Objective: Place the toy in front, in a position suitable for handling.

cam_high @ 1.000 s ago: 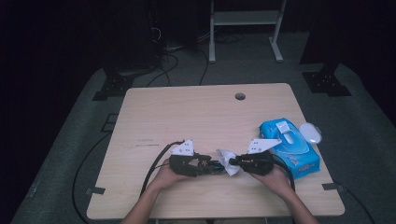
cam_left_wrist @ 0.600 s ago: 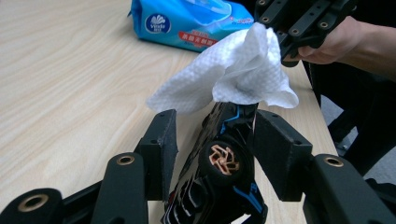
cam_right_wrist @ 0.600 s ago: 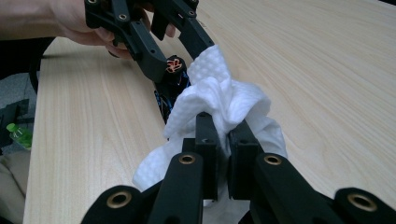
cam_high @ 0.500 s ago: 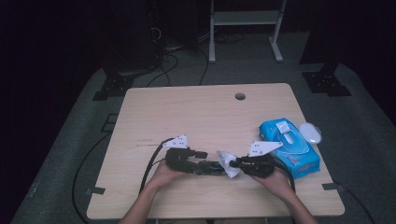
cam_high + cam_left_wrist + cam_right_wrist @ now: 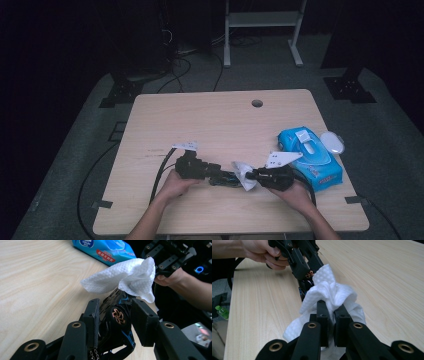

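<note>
The right gripper [image 5: 331, 322] was clamped on a bunched white wet wipe [image 5: 329, 293], pressing it onto the far end of a small black toy car [image 5: 117, 315], apparently to clean it. The left gripper [image 5: 117, 317] had just been closing and steadied the car between its jaws; the blue wipe pack [image 5: 310, 157] lay just beyond the right gripper.

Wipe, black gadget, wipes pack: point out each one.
wipe [image 5: 329, 293], right gripper view, bunched top above the jaws
black gadget [image 5: 117, 317], left gripper view, copper-coloured round end
wipes pack [image 5: 312, 157], high view, blue top face
</note>
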The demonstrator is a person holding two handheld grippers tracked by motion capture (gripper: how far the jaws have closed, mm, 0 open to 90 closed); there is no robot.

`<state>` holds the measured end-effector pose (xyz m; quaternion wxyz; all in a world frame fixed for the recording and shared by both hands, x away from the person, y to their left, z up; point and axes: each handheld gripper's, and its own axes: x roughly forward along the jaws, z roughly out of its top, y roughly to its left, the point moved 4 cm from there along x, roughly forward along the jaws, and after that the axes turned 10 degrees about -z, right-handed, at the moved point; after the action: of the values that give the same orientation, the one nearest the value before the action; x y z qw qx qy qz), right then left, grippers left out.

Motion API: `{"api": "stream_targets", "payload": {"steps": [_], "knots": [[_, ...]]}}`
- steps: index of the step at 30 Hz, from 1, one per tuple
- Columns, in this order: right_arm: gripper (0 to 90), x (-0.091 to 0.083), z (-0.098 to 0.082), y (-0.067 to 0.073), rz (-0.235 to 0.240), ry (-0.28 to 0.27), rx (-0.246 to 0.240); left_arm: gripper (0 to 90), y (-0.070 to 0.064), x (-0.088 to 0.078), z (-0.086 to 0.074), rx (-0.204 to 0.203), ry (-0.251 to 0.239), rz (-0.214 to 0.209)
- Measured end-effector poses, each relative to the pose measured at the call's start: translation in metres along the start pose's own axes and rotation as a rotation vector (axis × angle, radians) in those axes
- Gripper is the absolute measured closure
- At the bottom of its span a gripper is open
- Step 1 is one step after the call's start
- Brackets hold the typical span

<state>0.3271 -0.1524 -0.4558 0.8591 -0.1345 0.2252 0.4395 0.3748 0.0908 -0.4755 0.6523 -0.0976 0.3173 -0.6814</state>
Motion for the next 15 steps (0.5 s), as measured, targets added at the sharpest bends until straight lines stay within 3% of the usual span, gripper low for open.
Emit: {"api": "stream_targets", "payload": {"steps": [3, 8, 15], "knots": [[84.6, 0.0, 0.0, 0.001, 0.002, 0.0, 0.002, 59.7, 0.0, 0.0, -0.001, -0.019, -0.004, -0.015], [84.5, -0.001, 0.0, 0.002, 0.003, 0.0, -0.002, 59.7, -0.003, 0.0, -0.003, -0.01, -0.001, -0.016], [84.6, -0.004, -0.002, 0.005, 0.01, -0.009, -0.004, 59.6, -0.013, 0.004, -0.007, 0.047, 0.022, 0.01]]}}
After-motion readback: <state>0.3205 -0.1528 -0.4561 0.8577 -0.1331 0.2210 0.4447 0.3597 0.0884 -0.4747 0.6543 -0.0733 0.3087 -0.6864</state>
